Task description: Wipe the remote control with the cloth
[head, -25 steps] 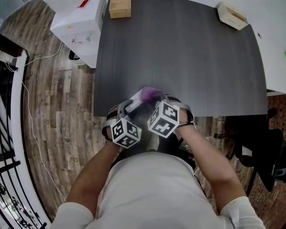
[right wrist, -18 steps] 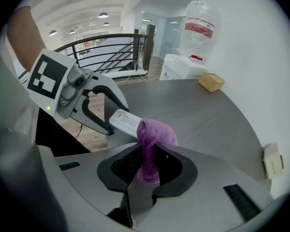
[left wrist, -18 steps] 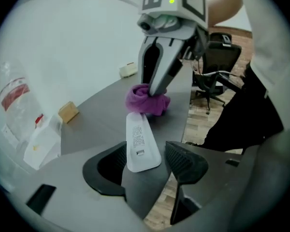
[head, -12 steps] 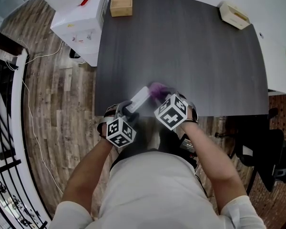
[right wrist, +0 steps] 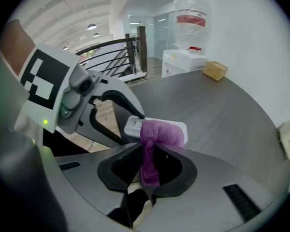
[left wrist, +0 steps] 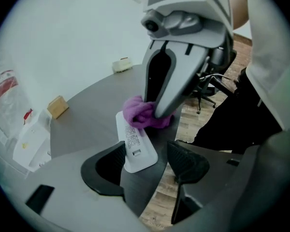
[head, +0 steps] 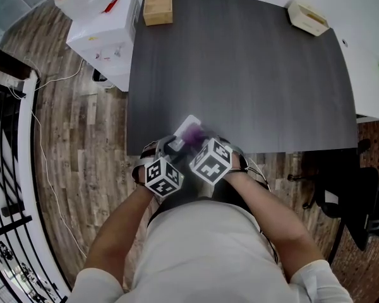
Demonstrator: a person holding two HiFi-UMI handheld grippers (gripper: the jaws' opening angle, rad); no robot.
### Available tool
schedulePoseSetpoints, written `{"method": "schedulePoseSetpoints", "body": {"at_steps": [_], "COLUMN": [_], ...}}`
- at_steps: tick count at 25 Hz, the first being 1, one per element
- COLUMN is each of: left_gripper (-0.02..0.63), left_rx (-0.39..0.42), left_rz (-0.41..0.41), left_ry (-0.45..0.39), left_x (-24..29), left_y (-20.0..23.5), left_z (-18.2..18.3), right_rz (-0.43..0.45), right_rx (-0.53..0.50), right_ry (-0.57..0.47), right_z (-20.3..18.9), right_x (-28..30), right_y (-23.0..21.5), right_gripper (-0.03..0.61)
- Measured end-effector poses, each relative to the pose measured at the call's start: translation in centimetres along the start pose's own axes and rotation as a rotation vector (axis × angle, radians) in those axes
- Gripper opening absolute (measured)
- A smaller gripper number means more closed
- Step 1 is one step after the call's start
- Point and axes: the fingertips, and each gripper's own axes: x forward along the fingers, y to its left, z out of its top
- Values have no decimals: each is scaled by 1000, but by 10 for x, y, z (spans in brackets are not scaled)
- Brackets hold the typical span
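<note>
Fingers [right wrist: 185,172] of my right gripper [right wrist: 150,151] clamp the purple cloth [right wrist: 159,134], which drapes over the remote [left wrist: 135,146], I judge for wiping. My left gripper [left wrist: 147,152] has just been opening. Its fingers stand apart with the remote's near end between them, probably just steadying it. The remote lies at the 6 o'clock edge of the dark table [head: 252,74]. A wooden box [head: 158,3] sits at 11 o'clock, with wood floor [head: 82,137] and a railing [head: 6,169] at 9.
</note>
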Motion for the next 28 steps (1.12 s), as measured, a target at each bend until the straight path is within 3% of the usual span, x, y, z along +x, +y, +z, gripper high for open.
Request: {"method": "schedulePoseSetpoints", "body": {"at_steps": [11,13,16,18,21,23,28], "left_gripper": [266,347,359,359,359,359,359], "left_rx": [77,139,177,169,163,147,-26], "left_rz": [-38,-69,-87,-82,-76,-80,-79], "left_ry": [31,72,102,112,116,107,16], "left_x": [0,-1,-5,-6,-5,-6,-18], "left_y": [-4,-10,-14,-13,-12,-13,-2], "left_z": [-3,-9,-20,-26,-27,-26,-7], "right_rz": [203,234,239,250,370,397,244], "right_rx": [132,150,173,179,129,117,273], "right_ry": [-46,-64,-62,-53,-71,-118,-259], "right_z": [8,7,5,6,13,17,11], "right_x": [-1,3,5,5,-3,-11,-43], "right_y": [40,43,41,44,69,74,29], "right_gripper": [84,84,84,84,84,84,84]}}
